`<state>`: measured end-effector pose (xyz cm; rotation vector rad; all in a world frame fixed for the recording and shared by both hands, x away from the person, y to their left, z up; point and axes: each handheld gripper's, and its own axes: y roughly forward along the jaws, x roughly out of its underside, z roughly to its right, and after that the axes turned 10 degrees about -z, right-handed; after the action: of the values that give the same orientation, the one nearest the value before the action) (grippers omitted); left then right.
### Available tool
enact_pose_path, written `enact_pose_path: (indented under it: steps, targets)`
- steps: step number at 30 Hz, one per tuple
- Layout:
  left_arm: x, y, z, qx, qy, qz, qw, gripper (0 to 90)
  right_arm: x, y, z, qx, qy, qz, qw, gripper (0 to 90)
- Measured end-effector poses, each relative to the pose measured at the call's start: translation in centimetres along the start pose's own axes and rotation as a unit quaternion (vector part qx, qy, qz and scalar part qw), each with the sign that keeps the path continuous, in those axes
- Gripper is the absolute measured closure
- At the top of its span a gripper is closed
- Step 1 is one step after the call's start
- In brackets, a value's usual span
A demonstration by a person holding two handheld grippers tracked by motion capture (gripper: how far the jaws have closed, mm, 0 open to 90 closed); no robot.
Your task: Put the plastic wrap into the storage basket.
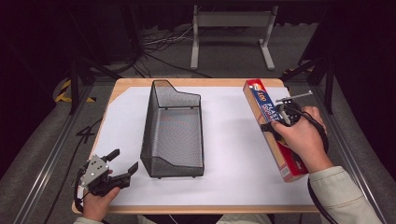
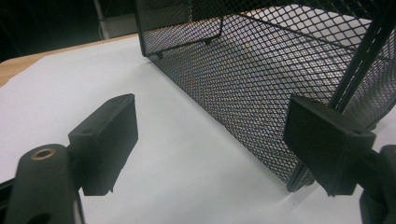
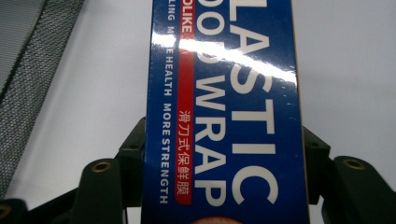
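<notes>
A long blue-and-red plastic wrap box [image 1: 256, 99] runs front to back along the right side of the table. My right gripper [image 1: 276, 125] is shut on it near its middle, and the box looks slightly raised off the white sheet. In the right gripper view the box [image 3: 224, 93] sits between both jaws, which press on its two long sides. A black wire-mesh basket [image 1: 148, 122] stands empty in the middle of the table. My left gripper [image 1: 123, 161] rests near the front left corner, open and holding nothing, with the basket's wall [image 2: 243, 79] just ahead of its jaws.
A white sheet [image 1: 229, 154] covers most of the wooden tabletop [image 1: 135, 82]. Beyond the far edge stand a grey metal frame [image 1: 231, 21] and loose cables [image 1: 159, 42] on the floor. Metal rails [image 1: 46, 158] run along both sides of the table.
</notes>
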<state>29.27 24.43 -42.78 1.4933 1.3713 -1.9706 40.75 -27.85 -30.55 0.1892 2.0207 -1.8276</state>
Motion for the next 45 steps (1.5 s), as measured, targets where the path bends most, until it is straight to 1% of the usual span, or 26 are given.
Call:
enact_pose_path:
  steps: [2,3,4,5,7,8,9,10,11,14,19,23,28,35,36,37,38,39,40,43,45]
  targets:
    - [0.1,-0.1,0.0,-0.001,-0.001,0.0,1.0,18.7,-0.3,-0.2,-0.6,-0.006,-0.006,0.001,1.0,39.5]
    - [0.1,-0.1,0.0,-0.001,-0.001,0.0,1.0,18.7,-0.3,-0.2,-0.6,-0.006,-0.006,0.001,1.0,39.5]
    - [0.1,-0.2,0.0,-0.002,0.0,0.0,1.0,18.7,-0.4,-0.3,-1.0,-0.011,-0.008,0.001,0.9999,39.5]
    - [0.1,-0.3,0.0,-0.004,-0.001,0.001,1.0,18.7,-0.7,-0.5,-1.8,-0.019,-0.011,0.001,0.9998,39.5]
    - [0.2,-0.4,0.0,-0.005,-0.001,0.001,1.0,18.7,-1.0,-0.7,-2.5,-0.025,-0.015,0.003,0.9996,39.5]
    - [0.2,-0.4,0.0,-0.005,-0.001,0.001,1.0,18.7,-1.0,-0.7,-2.5,-0.025,-0.015,0.003,0.9996,39.5]
    - [0.3,-0.5,0.0,-0.006,-0.002,0.001,1.0,18.7,-1.4,-0.9,-3.4,-0.029,-0.025,0.004,0.9993,39.4]
    - [0.3,-0.6,-0.1,-0.008,-0.003,0.0,1.0,18.7,-1.6,-1.0,-3.8,-0.027,-0.032,0.005,0.9991,39.4]
    - [0.3,-0.6,-0.1,-0.008,-0.003,0.0,1.0,18.7,-1.6,-1.0,-3.8,-0.027,-0.032,0.005,0.9991,39.4]
    - [0.3,-0.7,-0.1,-0.008,-0.004,0.004,1.0,18.7,-2.1,-1.2,-5.1,-0.027,-0.051,0.008,0.9983,39.4]
    - [0.3,-0.7,-0.1,-0.008,-0.003,0.003,1.0,18.7,-2.8,-1.6,-7.3,-0.04,-0.067,0.008,0.9969,39.4]
    - [0.2,-0.4,0.0,-0.005,-0.003,0.005,1.0,18.7,-3.5,-1.6,-8.9,-0.045,-0.082,0.008,0.9955,39.4]
    - [0.1,-0.2,0.0,-0.004,-0.001,0.004,1.0,18.7,-4.0,-1.5,-10.4,-0.049,-0.093,0.003,0.9945,39.4]
    - [-0.1,-0.1,0.0,-0.001,-0.001,0.006,1.0,18.8,-4.7,-1.3,-12.2,-0.056,-0.095,-0.002,0.9939,39.3]
    - [-0.1,0.0,0.0,0.0,0.002,0.005,1.0,18.8,-4.8,-1.3,-12.3,-0.058,-0.098,-0.001,0.9935,39.3]
    - [-0.2,0.1,0.0,0.0,0.005,0.005,1.0,18.8,-4.9,-1.4,-12.6,-0.065,-0.097,-0.002,0.9931,39.3]
    - [-0.2,0.2,0.0,0.002,0.002,0.006,1.0,18.8,-5.0,-1.5,-12.8,-0.069,-0.096,-0.004,0.993,39.3]
    - [-0.2,0.2,0.0,0.002,0.002,0.006,1.0,18.8,-5.0,-1.5,-12.8,-0.069,-0.096,-0.004,0.993,39.3]
    - [-0.2,0.2,0.0,0.003,0.002,0.005,1.0,18.8,-5.1,-1.7,-13.2,-0.073,-0.097,-0.005,0.9925,39.3]
    - [-0.2,0.2,0.0,0.005,0.003,0.006,1.0,18.7,-5.3,-1.9,-14.1,-0.073,-0.102,-0.001,0.9921,39.3]
    - [-0.2,0.2,0.0,0.006,0.003,0.007,1.0,18.7,-5.4,-2.0,-14.7,-0.075,-0.104,-0.003,0.9917,39.3]
